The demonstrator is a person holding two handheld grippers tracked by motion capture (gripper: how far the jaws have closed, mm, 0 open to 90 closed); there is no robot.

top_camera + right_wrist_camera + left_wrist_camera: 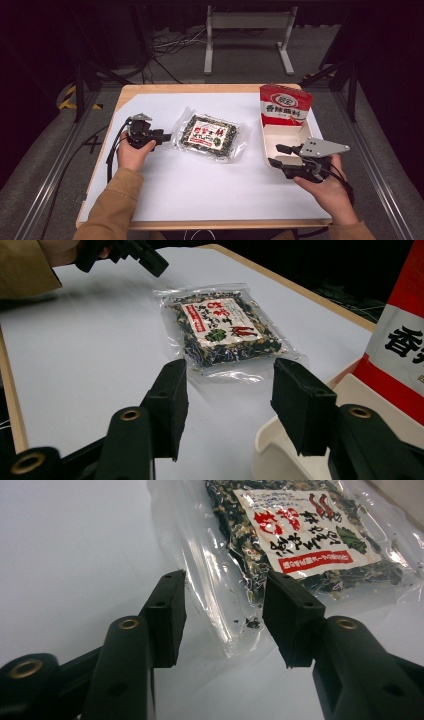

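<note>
The left gripper (159, 136) is low at the left end of the clear packet (211, 137); in the left gripper view its jaws are apart, with the sealed plastic edge (220, 605) lying between the fingertips (170, 605) but not pressed by them. The right gripper (280, 155) is near the front right of the table, just beside the white tray (267, 150); its jaws are also apart and hold nothing; in the right gripper view the packet (225, 330) lies beyond them, well apart.

The packet lies flat in the middle of the white sheet (200, 190), turned a little slantwise. I judge it light and soft; the film looks thin, glossy and probably slippery, and the dark dried pieces inside seem loose and brittle, so a hard squeeze on the filled part could crush them. The empty sealed border at the end is the better place to take hold; it is flat and thin, so the jaw must go low under it, and the packet may sag or slide when lifted from one end only.

The sheet is smooth and gives little friction; it covers a wooden table (200, 88). In the tray a red and white bag (284, 104) stands upright. Behind the table the room is dark, with cables (165, 50) on the grey floor and a pale metal frame (247, 30).
</note>
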